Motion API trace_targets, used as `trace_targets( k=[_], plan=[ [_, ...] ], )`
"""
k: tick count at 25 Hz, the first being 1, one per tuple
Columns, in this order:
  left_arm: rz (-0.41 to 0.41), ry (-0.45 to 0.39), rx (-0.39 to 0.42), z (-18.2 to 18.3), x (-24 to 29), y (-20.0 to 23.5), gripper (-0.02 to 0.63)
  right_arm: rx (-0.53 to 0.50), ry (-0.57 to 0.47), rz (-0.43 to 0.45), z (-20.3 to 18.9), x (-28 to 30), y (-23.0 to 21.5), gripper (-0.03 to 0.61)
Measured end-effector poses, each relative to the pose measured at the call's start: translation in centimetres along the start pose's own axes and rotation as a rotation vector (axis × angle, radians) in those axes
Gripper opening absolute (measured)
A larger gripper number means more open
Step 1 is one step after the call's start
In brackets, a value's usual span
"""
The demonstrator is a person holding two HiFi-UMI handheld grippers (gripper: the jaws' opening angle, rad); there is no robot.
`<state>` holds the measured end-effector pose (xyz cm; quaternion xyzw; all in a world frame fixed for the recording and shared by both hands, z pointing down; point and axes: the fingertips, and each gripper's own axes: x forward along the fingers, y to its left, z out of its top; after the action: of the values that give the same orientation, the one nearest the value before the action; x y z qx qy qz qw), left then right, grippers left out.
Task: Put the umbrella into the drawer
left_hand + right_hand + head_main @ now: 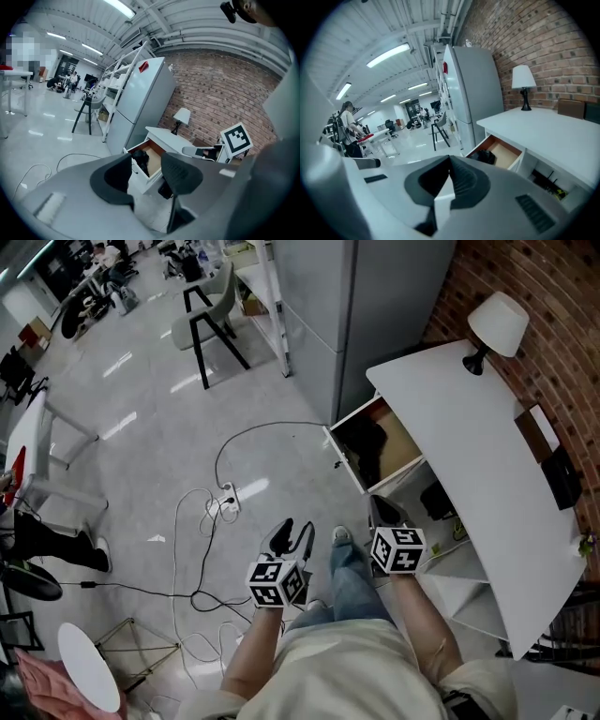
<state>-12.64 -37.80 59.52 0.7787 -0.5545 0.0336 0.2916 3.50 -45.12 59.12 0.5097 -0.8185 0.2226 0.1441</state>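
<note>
The drawer [405, 442] of the white desk [469, 465] stands pulled out. A black folded umbrella [368, 448] lies inside it at its left end. Both grippers hang in the air in front of the desk, away from the drawer. My left gripper [293, 532] is open, with a gap between its jaws and nothing in it. My right gripper [382, 510] is shut and empty. The left gripper view looks between the jaws of the left gripper [146, 164] at the umbrella [140, 161] in the drawer [153, 154]. Past the closed right gripper [450, 171], the drawer [506, 153] holds the umbrella [486, 157].
A lamp [497, 326] stands on the desk's far end by the brick wall. A grey fridge [356, 306] is behind the drawer. Cables [202, 521] and a power strip [228, 498] lie on the floor. A chair [211, 320] stands further back, a small round table [89, 667] near left.
</note>
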Motion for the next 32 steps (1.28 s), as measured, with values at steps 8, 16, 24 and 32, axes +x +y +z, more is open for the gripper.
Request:
trace_targets(
  k=[8,16,24,32],
  plan=[
    [-0.024,-0.074,0.059,1.5,-7.3,-3.7,0.095,-0.086,-0.111,0.048,2.0,-8.7,6.1,0.002],
    [0.009,-0.145,0.120,3.4,-12.1,-5.5,0.024,-0.125,-0.180,0.111,3.3,-13.6,10.2,0.002],
    [-0.011,-0.135,0.143,2.4,-14.6,-6.3,0.009,-0.183,-0.234,0.148,3.6,-16.4,12.9,0.002],
    [0.006,-0.142,0.138,2.6,-15.1,-6.0,0.009,-0.167,-0.242,0.181,3.5,-16.6,13.2,0.000]
  ],
)
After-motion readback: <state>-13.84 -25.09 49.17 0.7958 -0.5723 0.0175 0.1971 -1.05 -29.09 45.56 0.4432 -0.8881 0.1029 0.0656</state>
